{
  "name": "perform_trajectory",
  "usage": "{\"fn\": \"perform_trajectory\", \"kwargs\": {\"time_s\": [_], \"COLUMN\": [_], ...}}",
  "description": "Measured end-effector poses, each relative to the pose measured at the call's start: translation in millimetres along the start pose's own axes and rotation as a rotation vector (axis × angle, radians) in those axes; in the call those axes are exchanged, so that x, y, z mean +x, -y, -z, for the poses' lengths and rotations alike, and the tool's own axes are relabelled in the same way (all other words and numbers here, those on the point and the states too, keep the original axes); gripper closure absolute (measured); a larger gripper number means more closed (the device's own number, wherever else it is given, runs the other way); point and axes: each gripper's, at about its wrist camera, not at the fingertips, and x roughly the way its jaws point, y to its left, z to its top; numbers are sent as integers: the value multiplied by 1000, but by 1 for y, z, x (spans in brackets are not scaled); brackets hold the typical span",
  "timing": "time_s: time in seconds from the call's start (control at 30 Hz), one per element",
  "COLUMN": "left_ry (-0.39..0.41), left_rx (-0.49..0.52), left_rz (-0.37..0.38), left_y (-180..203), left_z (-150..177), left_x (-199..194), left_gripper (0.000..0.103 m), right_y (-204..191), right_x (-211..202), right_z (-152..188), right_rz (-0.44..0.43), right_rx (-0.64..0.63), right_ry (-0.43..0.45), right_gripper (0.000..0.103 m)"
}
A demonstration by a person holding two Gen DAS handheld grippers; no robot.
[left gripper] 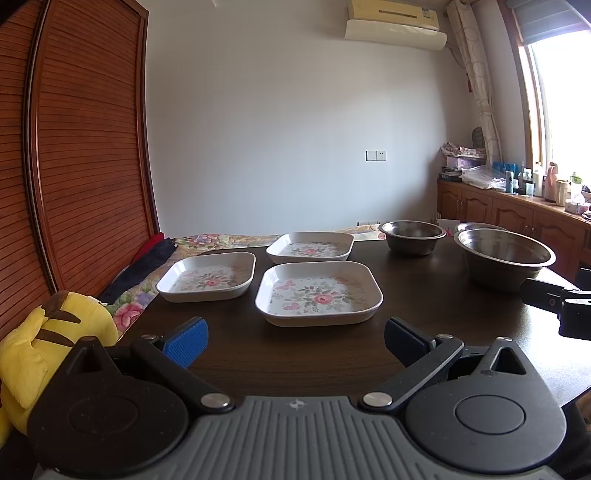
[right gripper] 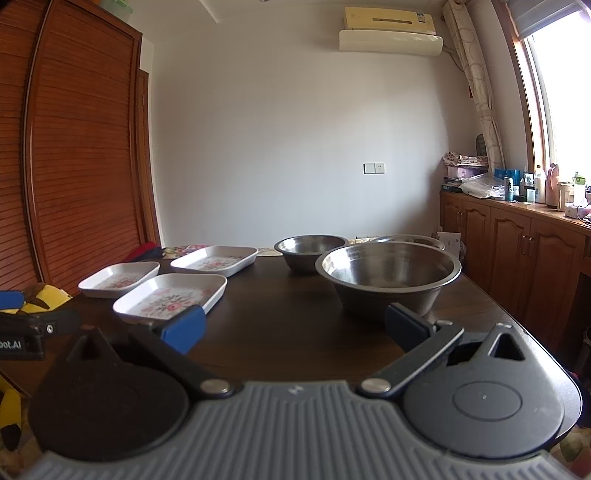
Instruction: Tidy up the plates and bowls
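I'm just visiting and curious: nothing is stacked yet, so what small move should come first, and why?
Probably ease the left gripper forward to the nearest floral plate. Its jaws are open and empty, that plate lies straight ahead, and all three plates still sit apart on the table.

A plain white wall (left gripper: 277, 129) carries a cream air conditioner (left gripper: 395, 24). Slatted reddish-brown wooden doors (left gripper: 85, 155) stand left. A bright window (right gripper: 565, 92) lights the low wooden cabinets (right gripper: 517, 251).
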Motion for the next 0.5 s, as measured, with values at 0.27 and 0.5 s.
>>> {"fn": "perform_trajectory", "kwargs": {"time_s": [0.27, 0.5], "left_ry": [1, 1], "left_rx": [0, 0], "left_rz": [-1, 0], "left_y": [0, 0], "left_z": [1, 1], "left_x": [0, 0], "left_gripper": [0, 0], "right_y": [4, 4], "right_x": [0, 0], "right_z": [0, 0], "right_rz": [1, 2], "right_rx": [-1, -1], "right_ry": [0, 1], "right_gripper": [0, 0]}}
